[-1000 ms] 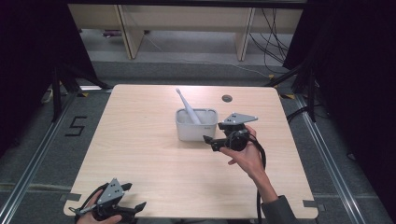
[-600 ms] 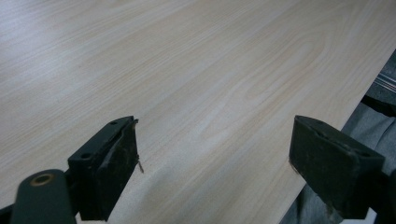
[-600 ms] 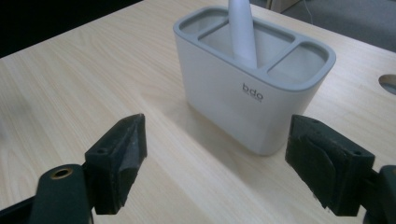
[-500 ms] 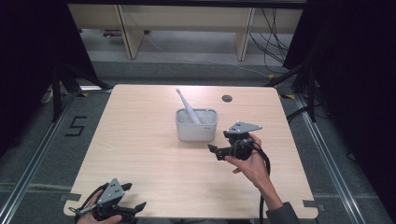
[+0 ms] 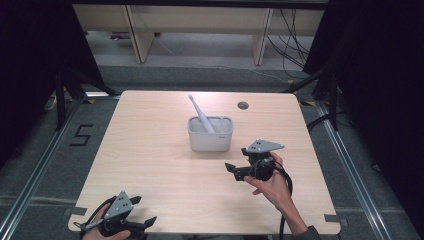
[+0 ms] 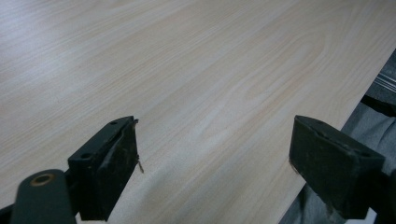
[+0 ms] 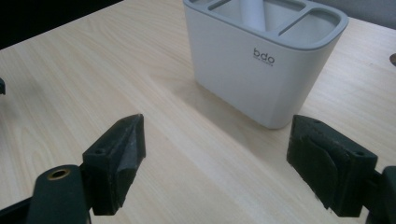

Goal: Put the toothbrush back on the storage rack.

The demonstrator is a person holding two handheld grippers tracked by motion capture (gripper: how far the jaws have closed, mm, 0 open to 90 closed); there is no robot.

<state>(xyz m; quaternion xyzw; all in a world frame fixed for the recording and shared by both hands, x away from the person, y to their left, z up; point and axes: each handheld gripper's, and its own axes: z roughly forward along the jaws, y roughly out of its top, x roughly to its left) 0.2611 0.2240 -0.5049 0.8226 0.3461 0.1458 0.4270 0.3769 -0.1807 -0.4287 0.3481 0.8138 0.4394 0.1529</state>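
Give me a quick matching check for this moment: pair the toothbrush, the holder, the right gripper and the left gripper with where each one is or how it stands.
Things:
1. toothbrush
2. holder
3. right gripper
4. left gripper

Places and states:
A. at the table's near left corner, jaws open over bare wood
B. leaning in a compartment, head up and tilted left
C. near the table's middle, white with a grey rim
D. just to the near right of the holder, jaws open and empty

Pairs: 1-B, 2-C, 3-D, 4-A

The right gripper (image 5: 231, 170) has drawn back from the holder (image 5: 210, 134), its jaws just opening, empty.
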